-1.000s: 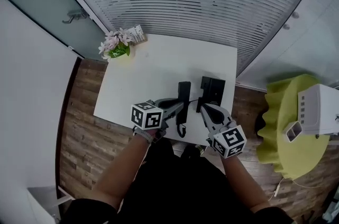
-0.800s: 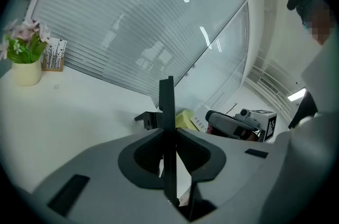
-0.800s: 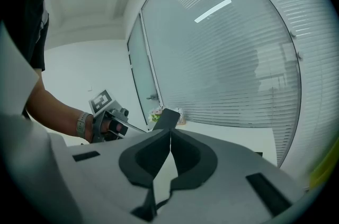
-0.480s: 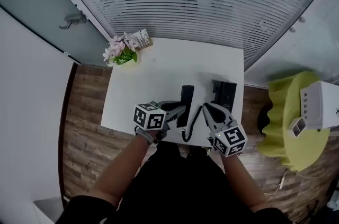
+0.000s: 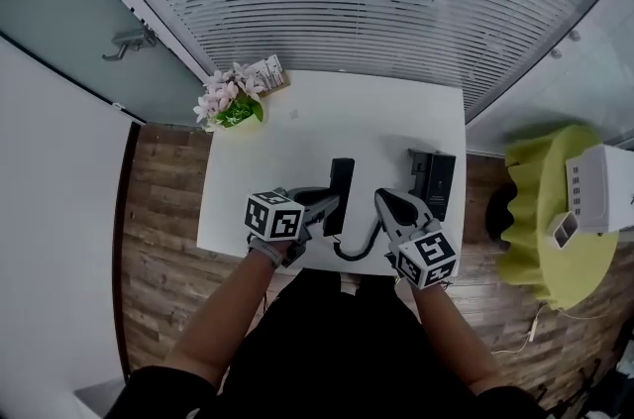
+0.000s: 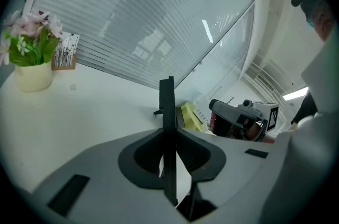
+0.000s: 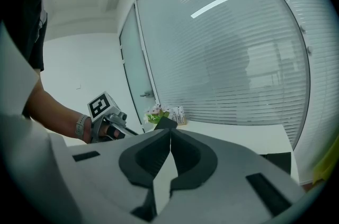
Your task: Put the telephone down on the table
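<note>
The black telephone handset (image 5: 340,192) is over the front middle of the white table (image 5: 297,130), pointing away from me. My left gripper (image 5: 325,207) is shut on its near half; the left gripper view shows the handset (image 6: 168,112) edge-on, pinched between the pads. A black cord (image 5: 357,249) loops from the handset's near end along the front edge. The black telephone base (image 5: 436,184) sits at the table's right edge. My right gripper (image 5: 382,201) hangs between handset and base, shut with its tips (image 7: 169,132) touching and nothing in it.
A pot of pink flowers (image 5: 230,98) and a small printed card (image 5: 265,70) stand at the table's far left corner. A yellow-green round table (image 5: 545,229) with a white device (image 5: 599,189) is to the right. Slatted glass walls rise behind.
The gap between the handset and the base has widened, and the cord now loops out along the front edge. Both grippers stay shut.
</note>
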`<state>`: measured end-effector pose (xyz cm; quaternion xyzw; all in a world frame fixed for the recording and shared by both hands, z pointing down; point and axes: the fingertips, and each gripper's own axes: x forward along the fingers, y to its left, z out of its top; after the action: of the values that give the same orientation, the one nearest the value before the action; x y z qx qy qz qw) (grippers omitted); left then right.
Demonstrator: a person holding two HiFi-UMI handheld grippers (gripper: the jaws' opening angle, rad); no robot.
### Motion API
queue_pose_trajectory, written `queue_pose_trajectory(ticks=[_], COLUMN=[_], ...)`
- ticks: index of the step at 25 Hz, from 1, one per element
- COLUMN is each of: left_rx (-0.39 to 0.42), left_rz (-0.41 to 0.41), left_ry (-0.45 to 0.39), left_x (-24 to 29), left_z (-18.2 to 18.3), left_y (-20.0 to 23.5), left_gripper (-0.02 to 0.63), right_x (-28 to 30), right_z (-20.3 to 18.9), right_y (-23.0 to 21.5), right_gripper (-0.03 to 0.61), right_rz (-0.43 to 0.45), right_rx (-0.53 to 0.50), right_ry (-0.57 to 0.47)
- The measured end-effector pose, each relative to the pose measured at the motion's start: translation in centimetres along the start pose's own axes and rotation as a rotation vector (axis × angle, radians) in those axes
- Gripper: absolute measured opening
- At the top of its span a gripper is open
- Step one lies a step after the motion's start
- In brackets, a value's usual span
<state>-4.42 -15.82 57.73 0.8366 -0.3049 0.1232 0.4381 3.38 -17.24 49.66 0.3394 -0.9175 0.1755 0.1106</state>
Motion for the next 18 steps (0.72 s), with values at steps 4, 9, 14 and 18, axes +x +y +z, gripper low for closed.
queue_pose_trajectory(ticks=[4,9,14,18], left_rx=[-0.004,-0.023,-0.048,-0.064], left_rz=[0.011,0.018,0.025,0.028], left_ry=[0.029,0.066,0.102,0.119], left_x=[-0.6,-1.5,-2.2,-2.9], left_z=[-0.3,-0.7,-1.3,-1.5], left_y=[2.1,4.7,7.7,9.8], left_gripper=[0.075,0.075,0.075,0.075], right_x=[1.4,3.6,6.0,7.8], right_z=[-0.4,-0.7,-1.5,-2.0], right_y=[0.6,1.8,2.6,3.6], right_gripper=[0.023,0.023,0.023,0.023], right_rz=[-0.006,-0.014,-0.023,-0.025], right_rx=[-0.001,0.008,0.016,0.016], right_ry=[0.015,0.032,0.055,0.073])
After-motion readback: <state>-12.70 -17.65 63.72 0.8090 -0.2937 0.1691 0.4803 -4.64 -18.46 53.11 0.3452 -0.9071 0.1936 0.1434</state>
